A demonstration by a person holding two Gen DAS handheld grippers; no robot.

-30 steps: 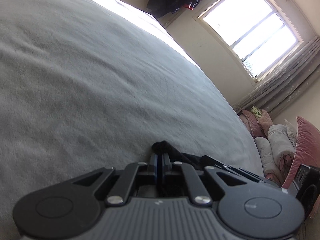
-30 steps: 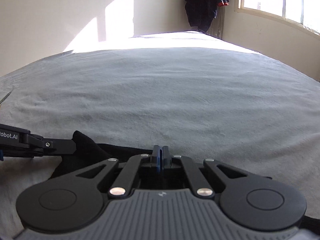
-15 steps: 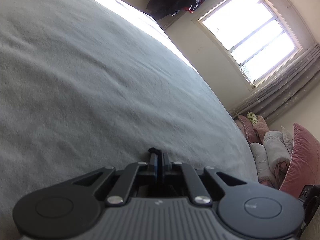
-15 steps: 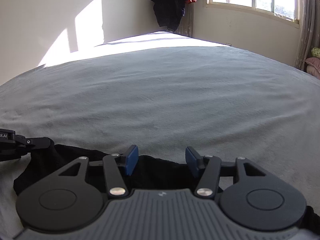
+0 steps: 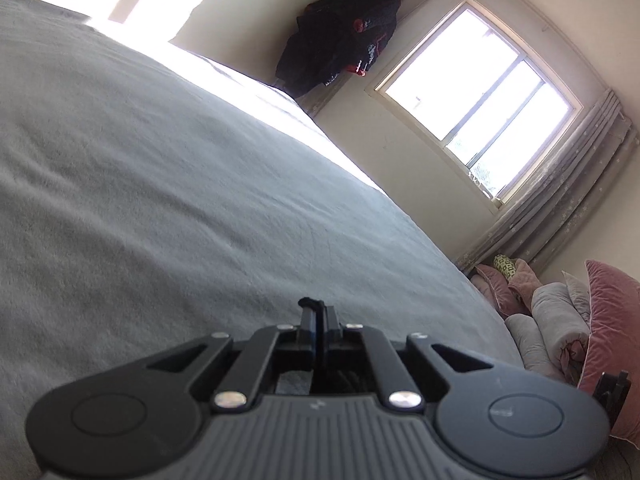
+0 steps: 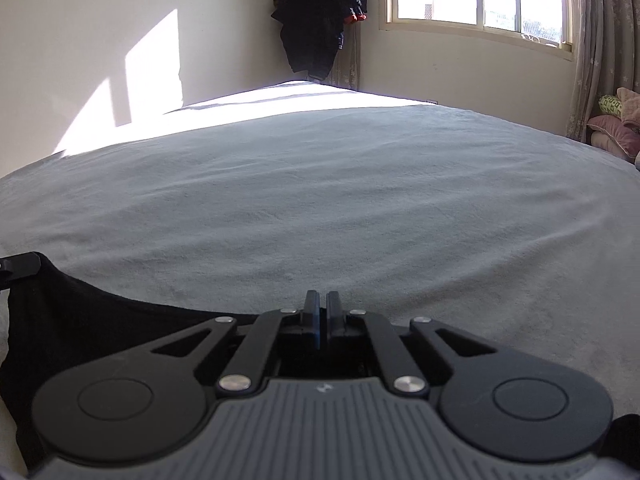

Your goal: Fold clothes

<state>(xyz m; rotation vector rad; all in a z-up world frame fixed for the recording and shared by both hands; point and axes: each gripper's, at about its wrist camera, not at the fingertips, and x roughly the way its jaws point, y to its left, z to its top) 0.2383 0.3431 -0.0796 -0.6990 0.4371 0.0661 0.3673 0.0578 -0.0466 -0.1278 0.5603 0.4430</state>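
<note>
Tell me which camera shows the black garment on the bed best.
The right wrist view: the black garment spreads across the grey bedspread at lower left, its curved edge clear. The left wrist view shows only a small black tuft pinched at the left gripper tips.

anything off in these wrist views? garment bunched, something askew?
Nothing stands out. The black garment lies on the grey bedspread, one edge pinched in the shut left gripper. The right gripper is shut too; whether it holds cloth is hidden. Bedspread shows only light creases.
</note>
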